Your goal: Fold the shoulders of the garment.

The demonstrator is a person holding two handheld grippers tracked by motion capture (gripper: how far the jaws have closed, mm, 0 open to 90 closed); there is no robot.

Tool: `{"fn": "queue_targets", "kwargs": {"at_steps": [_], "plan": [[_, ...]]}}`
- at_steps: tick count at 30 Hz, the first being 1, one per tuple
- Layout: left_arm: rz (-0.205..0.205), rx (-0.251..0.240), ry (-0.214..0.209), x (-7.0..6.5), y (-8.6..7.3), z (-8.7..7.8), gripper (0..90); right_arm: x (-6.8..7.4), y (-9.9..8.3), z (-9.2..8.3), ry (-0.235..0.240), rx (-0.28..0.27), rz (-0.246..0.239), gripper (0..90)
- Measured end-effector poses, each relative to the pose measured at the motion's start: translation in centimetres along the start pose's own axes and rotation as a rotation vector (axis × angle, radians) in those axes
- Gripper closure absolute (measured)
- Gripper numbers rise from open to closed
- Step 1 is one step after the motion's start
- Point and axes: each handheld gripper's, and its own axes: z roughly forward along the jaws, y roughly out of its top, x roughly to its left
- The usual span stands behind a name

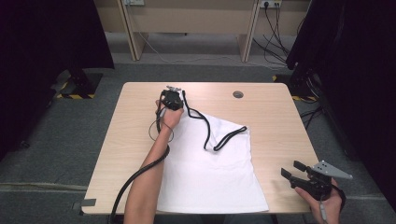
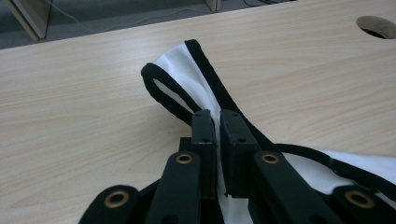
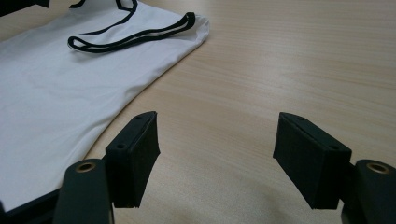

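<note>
- My table [image 1: 275, 126] is light wood, with a small round hole [image 1: 238, 94] near its far edge.
- Grey floor [image 1: 84, 135] lies around it.
- Wires [image 1: 275, 32] hang behind.

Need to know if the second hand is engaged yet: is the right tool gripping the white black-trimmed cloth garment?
No: the right tool has its jaws wide apart over bare wooden table, beside the white black-trimmed cloth garment.

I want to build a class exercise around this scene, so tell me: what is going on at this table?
A person is working on a white top with black trim that lies flat on the wooden table. The left gripper is shut on one black-edged strap, holding it out at the far end of the garment. The right gripper rests open over bare table near the garment's right edge, holding nothing. The other strap lies loose on the cloth.
</note>
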Motion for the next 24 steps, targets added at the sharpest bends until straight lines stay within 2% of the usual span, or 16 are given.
{"fn": "queue_targets", "kwargs": {"at_steps": [3,6,8,11,13,14,22,24], "plan": [[0.0,0.0,0.0,0.0,0.0,0.0,84.6,0.0,0.0,0.0,-0.001,0.001,-0.001,30.9],[0.02,-0.029,-0.016,-0.4,-0.8,-1.5,84.6,0.1,0.0,0.0,-0.004,0.001,-0.006,30.9],[0.02,-0.029,-0.016,-0.4,-0.8,-1.5,84.6,0.1,0.0,0.0,-0.007,0.0,-0.009,30.9],[0.032,-0.065,-0.032,-0.6,-1.0,-3.1,84.6,0.1,0.0,0.0,-0.007,0.002,-0.006,30.9],[0.032,-0.065,-0.032,-0.6,-1.0,-3.1,84.6,0.1,0.0,0.0,-0.009,0.002,-0.004,30.9],[0.057,-0.08,-0.033,-0.8,-1.2,-3.9,84.6,0.1,0.0,0.0,-0.009,0.002,-0.004,30.9],[0.061,-0.1,-0.052,-1.3,-1.9,-4.8,84.4,0.1,0.0,0.0,-0.012,0.004,-0.007,30.9],[0.07,-0.108,-0.058,-1.8,-2.4,-5.2,84.4,0.1,0.0,0.0,-0.012,0.004,-0.007,30.9]]}}
